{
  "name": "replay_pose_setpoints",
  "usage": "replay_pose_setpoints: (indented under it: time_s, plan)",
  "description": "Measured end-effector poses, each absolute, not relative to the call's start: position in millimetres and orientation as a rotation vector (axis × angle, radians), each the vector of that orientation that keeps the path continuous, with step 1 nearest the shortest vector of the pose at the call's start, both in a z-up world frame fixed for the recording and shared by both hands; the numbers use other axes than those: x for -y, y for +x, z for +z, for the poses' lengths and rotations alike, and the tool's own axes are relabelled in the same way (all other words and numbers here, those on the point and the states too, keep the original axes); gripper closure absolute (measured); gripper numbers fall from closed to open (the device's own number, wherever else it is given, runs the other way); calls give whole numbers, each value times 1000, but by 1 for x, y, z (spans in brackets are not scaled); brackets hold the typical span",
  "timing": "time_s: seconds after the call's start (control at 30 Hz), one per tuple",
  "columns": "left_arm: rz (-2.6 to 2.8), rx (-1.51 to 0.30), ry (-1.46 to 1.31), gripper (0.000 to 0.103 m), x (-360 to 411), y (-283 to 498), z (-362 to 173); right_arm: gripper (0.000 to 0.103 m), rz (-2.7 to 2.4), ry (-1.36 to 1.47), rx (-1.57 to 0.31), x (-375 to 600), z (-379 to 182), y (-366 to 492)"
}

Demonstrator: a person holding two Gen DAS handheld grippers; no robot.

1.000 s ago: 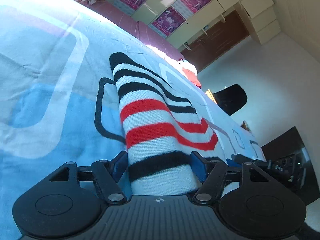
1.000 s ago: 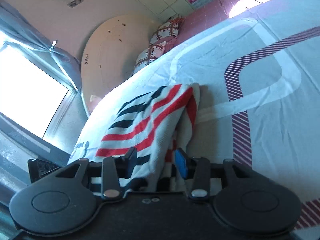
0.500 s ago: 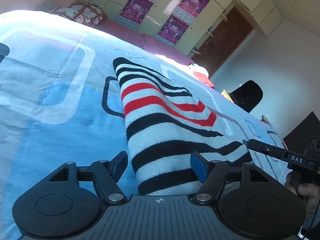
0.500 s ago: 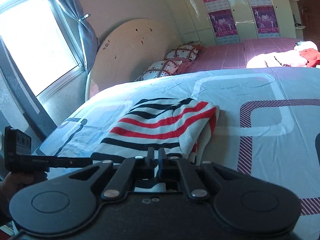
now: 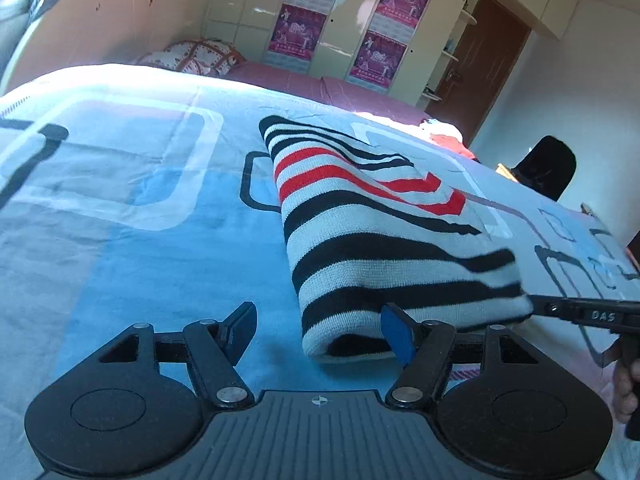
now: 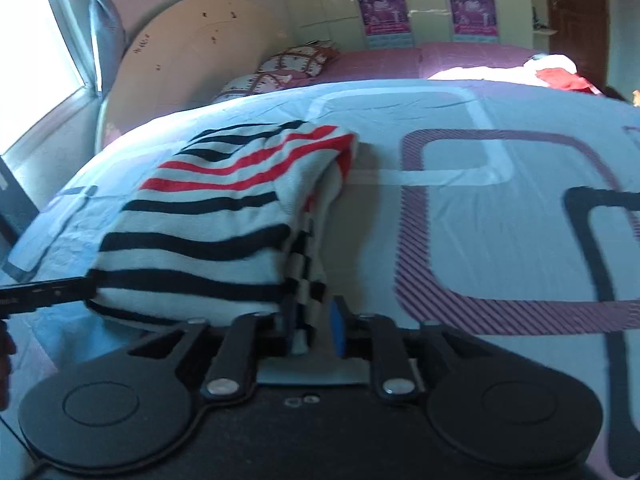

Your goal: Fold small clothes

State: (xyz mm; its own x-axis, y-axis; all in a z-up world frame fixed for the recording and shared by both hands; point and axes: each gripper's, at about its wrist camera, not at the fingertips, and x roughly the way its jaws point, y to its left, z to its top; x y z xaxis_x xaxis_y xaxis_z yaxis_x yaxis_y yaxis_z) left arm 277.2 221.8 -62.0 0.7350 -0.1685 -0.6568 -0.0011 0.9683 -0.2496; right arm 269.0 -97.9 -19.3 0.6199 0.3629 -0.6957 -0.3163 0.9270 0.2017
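**Striped garment lies folded on the bed, both tools at its near edge**

The striped garment (image 5: 372,240), white with black and red bands, lies folded on the bed (image 5: 140,220), whose cover is pale blue with rounded-square outlines. In the left wrist view its rolled fold runs away from the camera toward the far end of the bed.

The left tool (image 5: 318,326) has its fingers spread wide apart; the near corner of the garment sits just in front of the blue-padded finger (image 5: 394,330), and the gap between the fingers shows mostly bare bed cover. The right tool (image 6: 314,322) has its fingers a little apart, with the garment's layered near edge lying between them (whether the pads actually touch the cloth cannot be told).

Each view catches the other tool reaching in from the side at the garment's near edge. Pillows (image 6: 296,66) sit at the headboard, and posters (image 5: 304,36) hang on the cupboard doors.
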Motion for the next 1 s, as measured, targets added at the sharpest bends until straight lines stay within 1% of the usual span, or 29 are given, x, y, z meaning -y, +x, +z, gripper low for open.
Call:
replay_pose_setpoints:
  time_s: [0.07,0.1,0.13,0.17,0.2,0.23,0.27,0.3,0.4,0.57,0.7,0.8,1.0]
  plan:
    - [-65,-709,-173,19,-211,254,-48,75,403,86,-781,111,-3,243]
    - [-50,-682,-142,16,-204,239,-38,71,402,79,-762,115,5,229]
    - [-44,-663,-120,11,-196,224,-29,66,403,66,-737,119,14,212]
    - [-39,-644,-102,7,-187,208,-19,50,402,57,-714,122,22,196]
    - [-31,-625,-89,5,-178,193,-10,26,395,50,-688,125,30,178]
    - [-25,-604,-78,0,-169,179,-1,17,395,41,-658,127,39,160]
    - [-19,-584,-66,0,-159,164,8,10,402,31,-638,129,46,143]
    - [-14,-578,-58,0,-150,150,16,6,398,18,-627,131,53,127]
    - [-22,-578,-64,0,-125,111,36,0,387,-5,-609,138,69,84]
    - [-36,-512,-46,0,-91,35,60,0,338,-39,-555,151,90,22]
    - [-21,-473,-60,0,-82,-15,67,0,288,-87,-527,156,97,-11]
    - [-7,-466,-98,0,-81,-44,75,0,282,-90,-505,160,102,-31]
    - [-2,-440,-93,0,-73,-72,86,0,284,-98,-461,161,109,-58]
